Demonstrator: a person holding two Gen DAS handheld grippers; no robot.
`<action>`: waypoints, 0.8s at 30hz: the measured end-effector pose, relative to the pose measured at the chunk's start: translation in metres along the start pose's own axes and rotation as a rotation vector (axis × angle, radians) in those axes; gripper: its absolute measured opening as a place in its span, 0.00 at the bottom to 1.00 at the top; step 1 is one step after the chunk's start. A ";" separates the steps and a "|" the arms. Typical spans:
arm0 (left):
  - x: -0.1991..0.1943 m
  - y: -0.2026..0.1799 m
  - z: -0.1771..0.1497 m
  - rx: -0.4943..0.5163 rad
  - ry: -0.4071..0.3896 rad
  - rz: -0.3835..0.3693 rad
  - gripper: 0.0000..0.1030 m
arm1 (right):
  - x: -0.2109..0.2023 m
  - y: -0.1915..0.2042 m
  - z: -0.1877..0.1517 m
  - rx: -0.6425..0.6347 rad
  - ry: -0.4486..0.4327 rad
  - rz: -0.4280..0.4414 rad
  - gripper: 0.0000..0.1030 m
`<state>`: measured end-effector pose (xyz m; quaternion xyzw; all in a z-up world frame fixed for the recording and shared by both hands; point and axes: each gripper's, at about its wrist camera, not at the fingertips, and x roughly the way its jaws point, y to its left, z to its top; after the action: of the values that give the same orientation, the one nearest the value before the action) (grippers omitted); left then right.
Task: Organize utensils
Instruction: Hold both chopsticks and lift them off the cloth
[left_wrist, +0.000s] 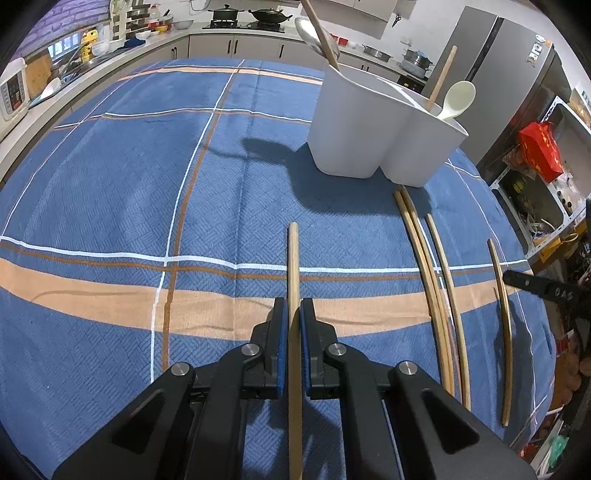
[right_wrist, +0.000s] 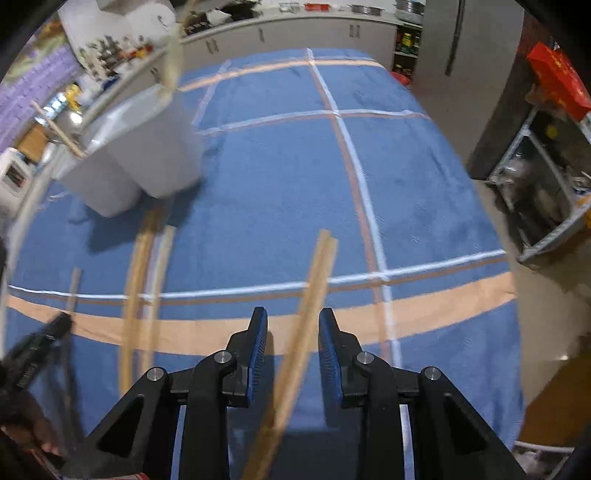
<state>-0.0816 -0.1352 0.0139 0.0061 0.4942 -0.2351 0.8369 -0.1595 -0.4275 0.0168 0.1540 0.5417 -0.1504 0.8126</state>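
Note:
A white utensil holder (left_wrist: 384, 133) stands on the blue checked tablecloth (left_wrist: 147, 184) and holds a wooden spatula (left_wrist: 320, 35), a wooden stick (left_wrist: 441, 77) and a white spoon (left_wrist: 458, 99). My left gripper (left_wrist: 293, 314) is narrowly closed around a wooden handle (left_wrist: 293, 258) lying on the cloth. Several chopsticks (left_wrist: 436, 280) lie to its right. My right gripper (right_wrist: 293, 328) is open, jaws either side of a chopstick (right_wrist: 314, 280) on the cloth. The holder also shows in the right wrist view (right_wrist: 140, 155), far left. That view is blurred.
A kitchen counter (left_wrist: 110, 55) with pots and bowls curves behind the table. A grey fridge (left_wrist: 491, 74) and a shelf with a red bag (left_wrist: 541, 151) stand to the right. The table's right edge (right_wrist: 517, 332) is close to my right gripper.

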 end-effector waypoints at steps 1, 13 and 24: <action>0.000 0.001 0.000 -0.002 0.000 -0.001 0.06 | 0.001 -0.004 -0.001 -0.001 0.008 -0.009 0.30; 0.001 -0.002 0.000 -0.007 -0.009 0.014 0.06 | 0.012 0.045 -0.006 -0.061 0.050 0.313 0.25; 0.000 -0.004 -0.001 -0.004 -0.016 0.022 0.06 | -0.005 0.047 -0.015 -0.153 0.001 0.212 0.26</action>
<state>-0.0843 -0.1388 0.0144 0.0079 0.4881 -0.2247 0.8433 -0.1549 -0.3781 0.0198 0.1482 0.5326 -0.0217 0.8330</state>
